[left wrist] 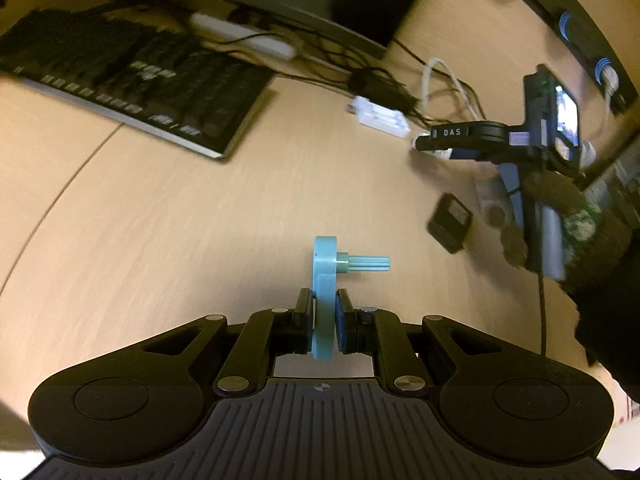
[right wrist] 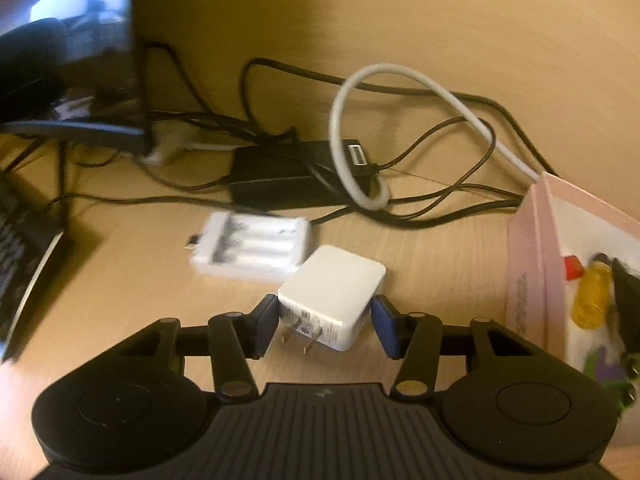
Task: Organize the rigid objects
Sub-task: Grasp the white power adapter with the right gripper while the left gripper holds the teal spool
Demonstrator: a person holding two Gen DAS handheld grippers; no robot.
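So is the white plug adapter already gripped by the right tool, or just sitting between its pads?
Cannot tell for sure. The white plug adapter sits between the right tool's pads; one touches it, the other shows a slight gap.

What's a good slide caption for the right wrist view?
Right gripper straddles a white plug adapter beside a pink box.

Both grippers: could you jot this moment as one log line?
left gripper: shut on blue part | right gripper: straddling white charger, pads not clearly pressing | pink box: to its right

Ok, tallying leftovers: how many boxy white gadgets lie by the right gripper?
2: a wall charger between the right gripper's fingers, a battery case just behind it. More may be hidden.
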